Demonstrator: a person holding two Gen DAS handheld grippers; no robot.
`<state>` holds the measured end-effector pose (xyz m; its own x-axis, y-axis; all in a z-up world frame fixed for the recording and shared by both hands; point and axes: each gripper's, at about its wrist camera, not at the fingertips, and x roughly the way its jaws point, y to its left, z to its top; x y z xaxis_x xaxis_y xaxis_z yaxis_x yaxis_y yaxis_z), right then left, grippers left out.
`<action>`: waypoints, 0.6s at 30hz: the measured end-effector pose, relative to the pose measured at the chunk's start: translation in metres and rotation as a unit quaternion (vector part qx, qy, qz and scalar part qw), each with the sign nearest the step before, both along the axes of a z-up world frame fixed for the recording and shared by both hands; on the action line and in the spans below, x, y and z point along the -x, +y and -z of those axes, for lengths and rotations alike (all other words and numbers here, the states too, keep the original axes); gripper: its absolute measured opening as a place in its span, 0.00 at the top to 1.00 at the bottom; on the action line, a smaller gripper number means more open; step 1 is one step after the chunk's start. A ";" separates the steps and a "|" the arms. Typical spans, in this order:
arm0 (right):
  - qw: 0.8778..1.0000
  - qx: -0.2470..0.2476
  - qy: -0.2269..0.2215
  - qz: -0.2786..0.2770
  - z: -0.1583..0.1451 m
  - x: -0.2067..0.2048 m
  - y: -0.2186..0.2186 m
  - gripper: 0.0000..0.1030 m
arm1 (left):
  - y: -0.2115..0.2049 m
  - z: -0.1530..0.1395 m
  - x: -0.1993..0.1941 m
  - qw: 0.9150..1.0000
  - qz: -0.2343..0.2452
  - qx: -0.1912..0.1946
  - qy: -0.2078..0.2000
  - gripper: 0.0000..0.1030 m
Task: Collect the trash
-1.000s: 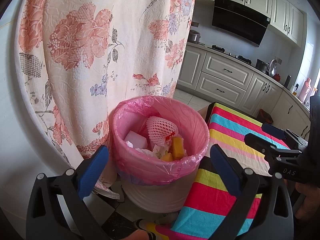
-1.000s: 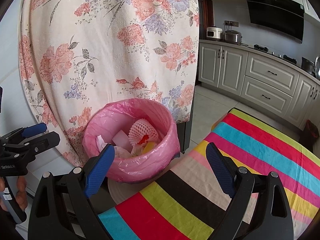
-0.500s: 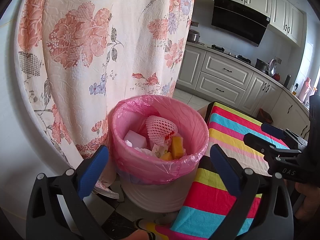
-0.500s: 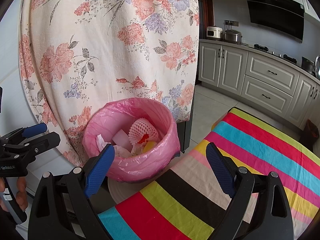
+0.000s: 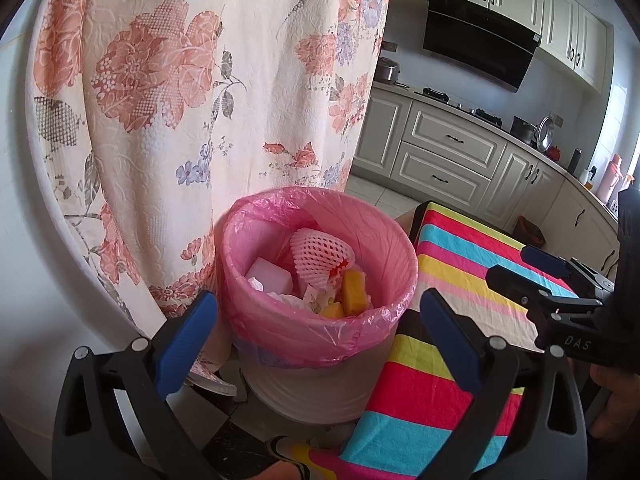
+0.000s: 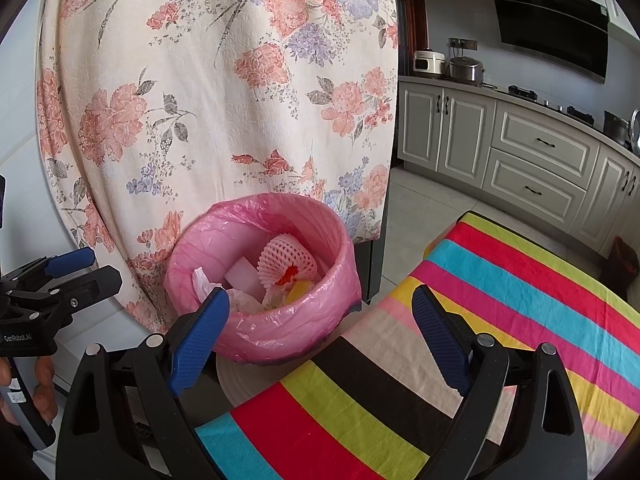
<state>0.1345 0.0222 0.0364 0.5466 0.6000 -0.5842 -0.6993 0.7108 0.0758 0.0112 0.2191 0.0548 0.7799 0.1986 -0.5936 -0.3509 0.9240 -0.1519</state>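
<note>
A white bin with a pink bag liner [image 5: 320, 332] stands on the floor beside the table; it also shows in the right wrist view [image 6: 280, 320]. Inside lie a pink foam fruit net [image 5: 318, 254], a white block [image 5: 268, 276], yellow pieces [image 5: 352, 294] and crumpled paper. My left gripper [image 5: 318, 320] is open and empty, held just in front of the bin. My right gripper [image 6: 320, 320] is open and empty over the table edge, right of the bin. Each gripper shows in the other's view: the right one [image 5: 536, 268], the left one [image 6: 76, 266].
A striped multicoloured tablecloth [image 6: 460, 340] covers the table at right. A floral cloth [image 5: 192, 92] hangs behind the bin. Grey kitchen cabinets [image 6: 532, 160] and a black range hood [image 5: 480, 44] stand at the back. A slipper [image 5: 212, 380] lies on the floor by the bin.
</note>
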 end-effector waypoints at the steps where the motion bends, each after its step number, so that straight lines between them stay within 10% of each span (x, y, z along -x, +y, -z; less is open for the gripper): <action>1: 1.000 0.000 0.000 0.000 0.000 0.000 0.000 0.16 | -0.001 0.000 0.000 1.000 0.000 0.000 0.000 0.05; 18: 1.000 0.003 0.003 -0.001 0.003 -0.001 0.003 0.16 | -0.011 0.000 0.001 1.000 0.005 -0.020 -0.012 0.05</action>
<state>0.1354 0.0252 0.0335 0.5417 0.5977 -0.5911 -0.7007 0.7095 0.0752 0.0103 0.2085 0.0548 0.7953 0.2145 -0.5670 -0.3387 0.9329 -0.1221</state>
